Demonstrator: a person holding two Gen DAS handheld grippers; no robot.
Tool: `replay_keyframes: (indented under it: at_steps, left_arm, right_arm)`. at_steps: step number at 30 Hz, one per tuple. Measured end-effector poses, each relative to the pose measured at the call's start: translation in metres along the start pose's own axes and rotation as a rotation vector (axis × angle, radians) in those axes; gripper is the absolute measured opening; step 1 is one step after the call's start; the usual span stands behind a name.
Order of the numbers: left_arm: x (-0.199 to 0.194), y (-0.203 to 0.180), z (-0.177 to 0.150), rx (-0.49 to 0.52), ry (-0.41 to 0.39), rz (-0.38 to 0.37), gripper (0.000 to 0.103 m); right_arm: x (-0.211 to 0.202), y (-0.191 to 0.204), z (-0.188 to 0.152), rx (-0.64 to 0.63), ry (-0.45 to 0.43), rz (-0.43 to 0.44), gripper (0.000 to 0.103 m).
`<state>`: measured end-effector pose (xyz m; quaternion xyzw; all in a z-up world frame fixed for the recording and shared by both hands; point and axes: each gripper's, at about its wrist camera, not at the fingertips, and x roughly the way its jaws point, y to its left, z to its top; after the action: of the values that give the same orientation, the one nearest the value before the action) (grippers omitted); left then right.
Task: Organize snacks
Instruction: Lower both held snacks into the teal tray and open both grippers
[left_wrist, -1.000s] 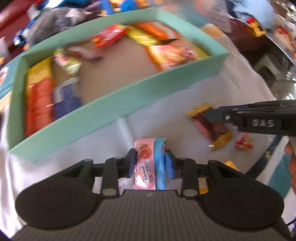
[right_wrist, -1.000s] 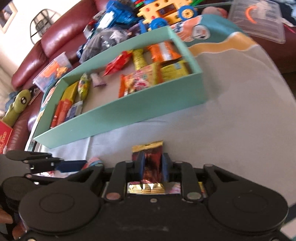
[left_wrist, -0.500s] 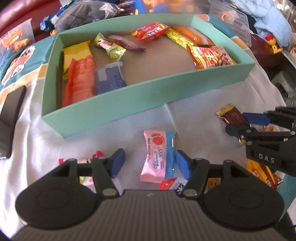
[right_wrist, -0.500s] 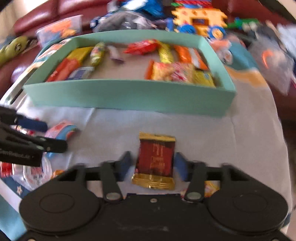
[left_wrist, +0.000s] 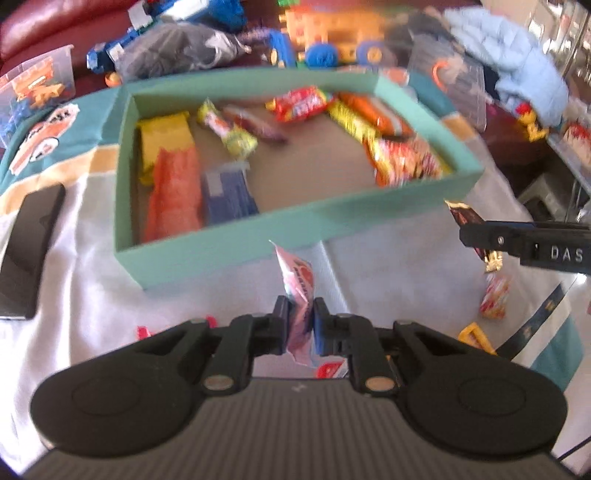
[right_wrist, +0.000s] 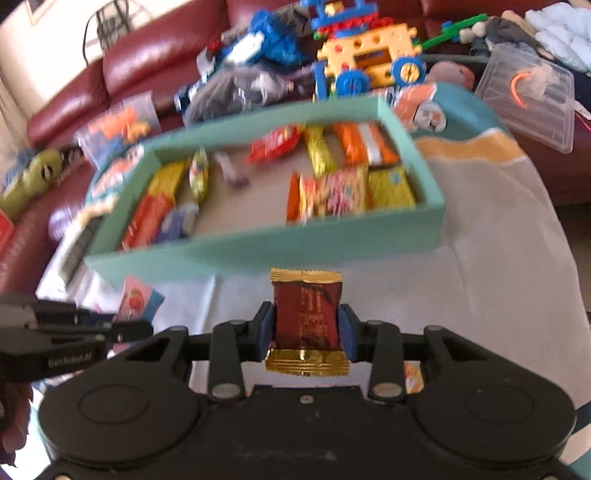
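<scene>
Left tongs (left_wrist: 298, 320) clamped on pink sachet (left_wrist: 295, 284); right tongs (right_wrist: 306, 328) gripping brown-and-gold bar (right_wrist: 306, 314) — label only in right view

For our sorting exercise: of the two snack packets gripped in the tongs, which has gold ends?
The dark red foil packet in the right tongs; the left tongs pinch a pink and blue sachet.

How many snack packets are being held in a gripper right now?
2. The pink sachet is pinched in the left gripper; the dark red gold-edged packet sits in the right gripper.
</scene>
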<state>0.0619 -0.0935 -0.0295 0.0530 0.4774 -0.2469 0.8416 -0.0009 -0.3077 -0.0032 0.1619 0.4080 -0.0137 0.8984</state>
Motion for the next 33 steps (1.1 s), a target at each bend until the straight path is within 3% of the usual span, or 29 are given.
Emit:
replay_keyframes:
  at_steps: [5,10,15,27,29,30,31,33]
  left_arm:
    - [-0.022,0.01,0.036,-0.028,-0.079,-0.033,0.013]
    - [-0.014,0.016,0.079,-0.019,-0.116,-0.016,0.013]
    - [0.02,0.017,0.112,-0.016,-0.091,-0.002,0.013]
    - [0.086,0.025,0.14,-0.018,-0.03,0.014,0.014]
    - [0.089,0.026,0.142,-0.02,-0.038,0.04,0.022]
    - [0.09,0.026,0.142,-0.021,-0.044,0.064,0.043]
    - [0.09,0.026,0.143,-0.025,-0.052,0.083,0.072]
    - [0.086,0.027,0.141,-0.031,-0.082,0.113,0.094]
  right_arm:
    - [-0.015,-0.001,0.039,0.034,-0.098,0.057,0.036]
    - [-0.004,0.001,0.086,0.032,-0.156,0.08,0.036]
    - [0.034,0.009,0.124,0.022,-0.139,0.073,0.036]
    - [0.122,0.017,0.14,0.034,-0.047,0.076,0.036]
    - [0.13,0.016,0.142,0.034,-0.047,0.075,0.037]
    - [0.133,0.016,0.142,0.032,-0.049,0.074,0.041]
    - [0.132,0.016,0.14,0.031,-0.053,0.074,0.045]
    - [0.131,0.016,0.138,0.043,-0.056,0.08,0.077]
